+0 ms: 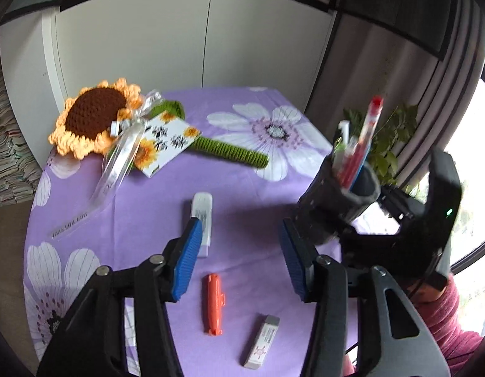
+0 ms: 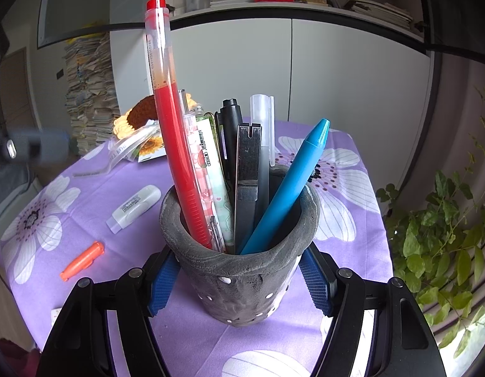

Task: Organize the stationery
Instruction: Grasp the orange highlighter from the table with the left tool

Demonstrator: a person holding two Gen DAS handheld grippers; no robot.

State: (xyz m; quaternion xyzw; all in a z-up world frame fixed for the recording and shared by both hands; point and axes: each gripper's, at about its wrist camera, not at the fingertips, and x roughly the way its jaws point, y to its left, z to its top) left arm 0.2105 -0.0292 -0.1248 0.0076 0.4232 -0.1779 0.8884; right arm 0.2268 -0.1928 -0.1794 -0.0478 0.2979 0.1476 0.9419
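My right gripper [image 2: 239, 282] is shut on a dark grey pen cup [image 2: 239, 270] that holds several pens, among them a tall red pen [image 2: 173, 144] and a blue pen [image 2: 292, 185]. The cup [image 1: 333, 201] shows at the right in the left wrist view. My left gripper [image 1: 239, 260] is open and empty above the purple floral cloth [image 1: 242, 188]. Between and below its fingers lie an orange cap-like piece [image 1: 214, 304] and a grey-white eraser [image 1: 261, 342]. A white correction-tape case [image 1: 202, 220] lies by the left fingertip.
A crocheted sunflower [image 1: 95, 119] with a card and clear ribbon lies at the table's far left. A green plant [image 2: 443, 235] hangs beside the right table edge. White cabinets stand behind the table, paper stacks to the left.
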